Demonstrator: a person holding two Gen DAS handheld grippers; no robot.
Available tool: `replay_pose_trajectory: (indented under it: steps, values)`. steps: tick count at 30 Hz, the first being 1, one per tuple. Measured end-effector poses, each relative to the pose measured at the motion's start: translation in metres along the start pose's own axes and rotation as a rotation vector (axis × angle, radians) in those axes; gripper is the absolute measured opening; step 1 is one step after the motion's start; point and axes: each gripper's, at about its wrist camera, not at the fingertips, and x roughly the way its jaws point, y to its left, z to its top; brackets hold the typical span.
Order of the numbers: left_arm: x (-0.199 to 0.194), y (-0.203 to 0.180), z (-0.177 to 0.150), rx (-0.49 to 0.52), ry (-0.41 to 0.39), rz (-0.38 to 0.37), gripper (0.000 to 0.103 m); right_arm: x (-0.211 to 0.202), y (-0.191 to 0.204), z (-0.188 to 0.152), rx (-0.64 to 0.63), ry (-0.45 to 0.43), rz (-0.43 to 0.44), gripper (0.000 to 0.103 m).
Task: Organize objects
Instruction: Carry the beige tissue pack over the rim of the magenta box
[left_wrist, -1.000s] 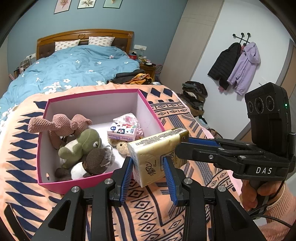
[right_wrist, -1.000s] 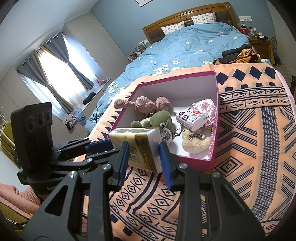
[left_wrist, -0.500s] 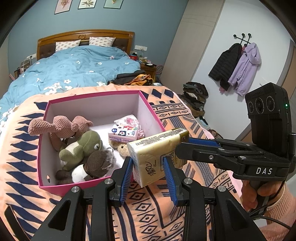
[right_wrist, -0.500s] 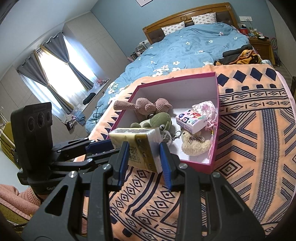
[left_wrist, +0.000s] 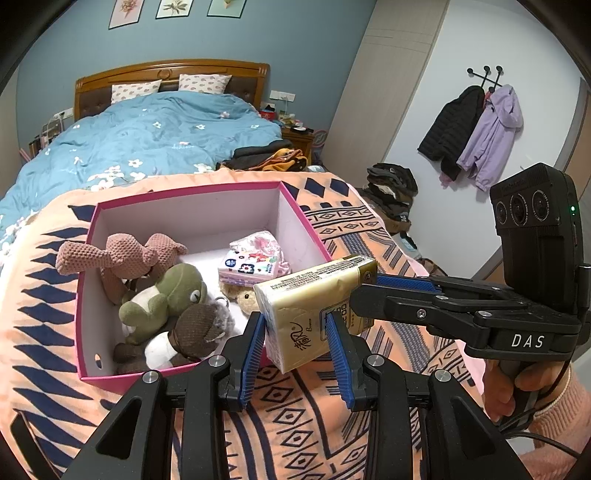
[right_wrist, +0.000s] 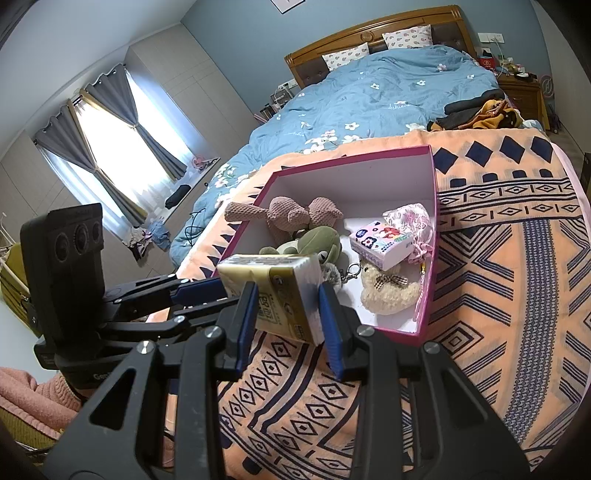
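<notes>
Where the patterned orange blanket (left_wrist: 369, 236) covers the foot of the bed, one pink box (left_wrist: 207, 190) sits open-topped, white inside.

Held item: one yellow tissue pack (left_wrist: 314, 295), lifted off the blanket just beside the box's near right corner. Left gripper (left_wrist: 295, 332) clamped on its near end, blue pads against both sides. Right gripper (right_wrist: 286, 299) clamped on the opposite end; in the left wrist view it reaches in from the right, a hand (left_wrist: 509, 387) in a pink sleeve on its handle.

Obstructions: the near wall of the box lies directly beneath and beyond the pack; each gripper crosses the other's view at the side.

Box contents:
- pink knitted toy (left_wrist: 122, 251), draped over the left wall, one limb hanging outside;
- green plush frog (left_wrist: 166, 291), beneath and against it;
- brown-and-white plush (left_wrist: 188, 332), at the near wall, touching the frog;
- small cream plush bear (right_wrist: 388, 291) with a checked bow, at the right wall;
- small patterned tissue packet (right_wrist: 384, 243), resting partly on the bear;
- pink-and-white drawstring pouch (right_wrist: 413, 221), behind the packet at the right wall.

Surroundings: blue floral duvet (left_wrist: 147, 140) beyond the blanket; dark and yellow clothing (left_wrist: 266, 158) heaped at the duvet's edge; wooden headboard (left_wrist: 170, 74) with two pillows; jackets (left_wrist: 476, 129) on wall hooks; curtained window (right_wrist: 110, 140).
</notes>
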Motion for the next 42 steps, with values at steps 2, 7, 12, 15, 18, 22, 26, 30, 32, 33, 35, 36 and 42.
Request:
replay_pose_trajectory:
  steps: [2, 7, 12, 15, 18, 22, 26, 30, 32, 33, 35, 36, 42]
  values:
    - [0.001, 0.0, 0.001, -0.001, 0.0, 0.001, 0.035, 0.0, 0.0, 0.0, 0.0, 0.0, 0.0, 0.037]
    - [0.003, 0.003, 0.002, -0.003, 0.002, 0.005, 0.035, 0.001, 0.0, 0.001, 0.0, -0.001, 0.001, 0.037]
    - [0.005, 0.004, 0.003, -0.004, 0.003, 0.008, 0.035, 0.001, 0.0, 0.002, 0.0, 0.0, 0.001, 0.037]
    - [0.006, 0.004, 0.003, -0.002, 0.003, 0.01, 0.035, 0.001, 0.0, 0.002, 0.001, 0.0, 0.001, 0.037]
    - [0.007, 0.005, 0.003, -0.002, 0.002, 0.012, 0.035, 0.002, 0.0, 0.004, 0.001, 0.0, 0.002, 0.037]
    - [0.008, 0.005, 0.004, -0.001, 0.0, 0.015, 0.035, 0.002, 0.0, 0.004, 0.0, 0.001, 0.001, 0.037]
    - [0.007, 0.005, 0.006, 0.001, -0.003, 0.017, 0.035, 0.003, -0.001, 0.007, 0.001, 0.0, 0.002, 0.037]
    - [0.007, 0.003, 0.008, 0.004, -0.006, 0.022, 0.035, 0.005, -0.001, 0.01, 0.001, -0.001, 0.002, 0.037]
    - [0.006, 0.002, 0.008, 0.005, -0.008, 0.024, 0.035, 0.005, -0.001, 0.01, 0.001, 0.0, 0.003, 0.037]
    - [0.006, 0.002, 0.008, 0.006, -0.009, 0.025, 0.035, 0.005, -0.001, 0.01, 0.001, 0.0, 0.002, 0.037]
    - [0.006, 0.002, 0.009, 0.007, -0.01, 0.027, 0.035, 0.006, -0.002, 0.011, 0.002, 0.0, 0.002, 0.037]
    - [0.006, 0.002, 0.009, 0.006, -0.011, 0.027, 0.035, 0.006, -0.002, 0.012, 0.001, 0.0, 0.002, 0.037]
    - [0.006, 0.002, 0.01, 0.005, -0.01, 0.027, 0.035, 0.009, -0.003, 0.014, 0.004, 0.002, -0.001, 0.037]
